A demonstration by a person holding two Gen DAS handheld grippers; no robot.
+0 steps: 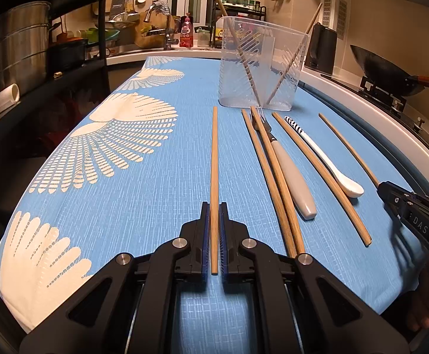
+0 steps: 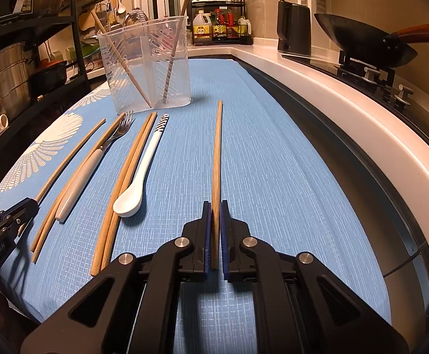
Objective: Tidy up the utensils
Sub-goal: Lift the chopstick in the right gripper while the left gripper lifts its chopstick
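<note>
My left gripper (image 1: 214, 206) is shut on a wooden chopstick (image 1: 214, 153) that lies along the blue cloth, pointing away from me. My right gripper (image 2: 215, 205) is shut on another chopstick (image 2: 217, 147), set apart at the right of the row. Between the two lie two pairs of chopsticks (image 1: 273, 177), a fork with a grey handle (image 1: 292, 177) and a white spoon (image 1: 329, 162). Behind them stands a clear plastic holder (image 1: 261, 65) with two chopsticks leaning inside it. Each gripper also shows at the edge of the other's view, the right gripper (image 1: 387, 190) and the left gripper (image 2: 29, 205).
The blue patterned cloth (image 1: 155, 206) covers the table. A white counter (image 2: 347, 112) runs along the right with a black kettle (image 2: 292, 29) and a wok (image 2: 368, 44) on the stove. A dark shelf with steel pots (image 1: 16, 44) stands at the left.
</note>
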